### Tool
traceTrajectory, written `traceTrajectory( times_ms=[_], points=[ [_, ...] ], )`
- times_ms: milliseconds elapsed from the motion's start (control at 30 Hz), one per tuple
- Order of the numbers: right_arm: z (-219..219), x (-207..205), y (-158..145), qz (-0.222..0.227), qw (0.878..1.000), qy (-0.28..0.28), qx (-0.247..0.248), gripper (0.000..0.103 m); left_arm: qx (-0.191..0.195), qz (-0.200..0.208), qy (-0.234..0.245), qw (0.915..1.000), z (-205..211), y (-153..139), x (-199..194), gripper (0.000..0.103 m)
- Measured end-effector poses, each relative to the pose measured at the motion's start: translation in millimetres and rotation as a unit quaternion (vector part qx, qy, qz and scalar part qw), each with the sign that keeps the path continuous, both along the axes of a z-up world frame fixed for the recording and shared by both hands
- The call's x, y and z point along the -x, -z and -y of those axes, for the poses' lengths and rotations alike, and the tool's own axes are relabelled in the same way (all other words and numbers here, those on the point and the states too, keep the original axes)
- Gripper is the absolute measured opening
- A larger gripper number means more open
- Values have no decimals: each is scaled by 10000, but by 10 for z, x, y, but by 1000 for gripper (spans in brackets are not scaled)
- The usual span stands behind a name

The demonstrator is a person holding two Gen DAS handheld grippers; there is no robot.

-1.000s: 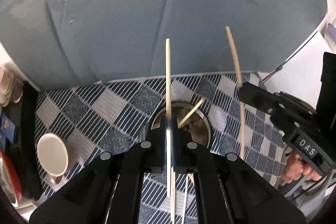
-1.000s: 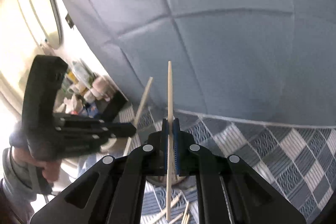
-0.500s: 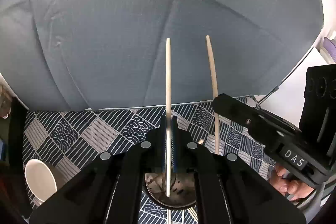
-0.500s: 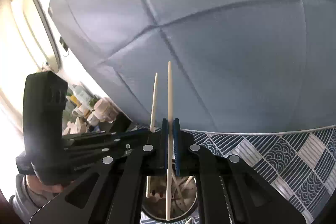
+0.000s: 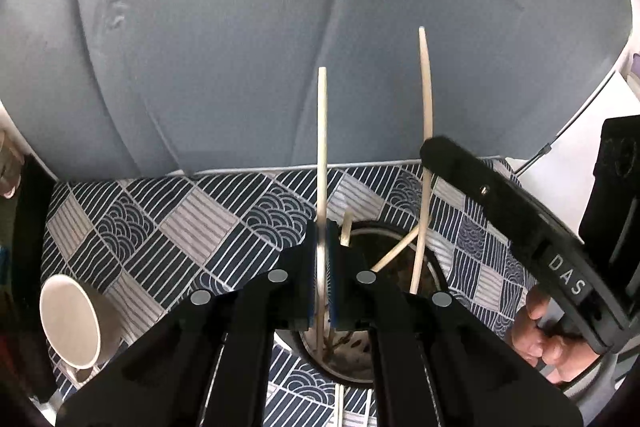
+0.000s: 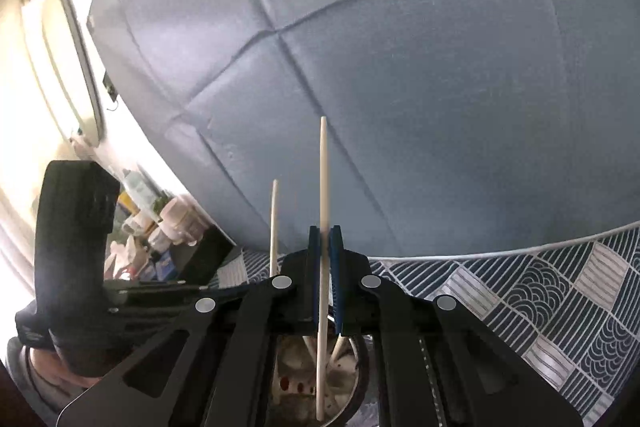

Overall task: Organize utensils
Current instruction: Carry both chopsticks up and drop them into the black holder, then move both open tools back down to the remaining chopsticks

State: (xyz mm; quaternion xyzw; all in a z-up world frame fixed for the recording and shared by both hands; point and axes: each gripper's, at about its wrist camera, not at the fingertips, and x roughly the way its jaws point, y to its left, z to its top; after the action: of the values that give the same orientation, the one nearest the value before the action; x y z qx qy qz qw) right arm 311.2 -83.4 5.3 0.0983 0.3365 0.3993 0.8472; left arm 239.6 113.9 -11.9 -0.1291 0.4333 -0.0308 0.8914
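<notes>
The left gripper [image 5: 321, 251] is pointing steeply down over the metal holder [image 5: 400, 359] on the patterned table [image 5: 192, 223], its fingers clamping one upright chopstick [image 5: 321, 147] whose lower end is dipping into the holder. Beside it, the right gripper [image 6: 325, 267] is also angling down above the holder [image 6: 352, 375], fingers pinching a second chopstick [image 6: 323, 187] upright. A white mug [image 5: 70, 323] is standing well apart at left.
</notes>
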Motion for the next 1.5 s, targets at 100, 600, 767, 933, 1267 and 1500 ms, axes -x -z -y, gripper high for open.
traceTrajectory(
  times_ms=[100,600,767,933,1267,1500],
  points=[
    [30,81,35,57,10000,4,17,7,-12,-19,11,10000,-8,21,46,5],
    [440,282,-54,232,9988,437,21,54,-260,273,-332,9987,-128,-208,302,62],
    [591,354,-80,212,9973,670,228,74,-516,243,-563,9968,-140,-212,437,86],
    [673,450,-8,127,9965,689,462,85,-647,86,-591,9961,-128,-79,567,93],
    [893,494,347,-405,9920,844,849,87,-921,-346,-505,9939,-21,381,723,95],
    [926,596,686,-711,9874,738,1207,87,-1017,-797,-350,9910,104,798,786,95]
  ],
)
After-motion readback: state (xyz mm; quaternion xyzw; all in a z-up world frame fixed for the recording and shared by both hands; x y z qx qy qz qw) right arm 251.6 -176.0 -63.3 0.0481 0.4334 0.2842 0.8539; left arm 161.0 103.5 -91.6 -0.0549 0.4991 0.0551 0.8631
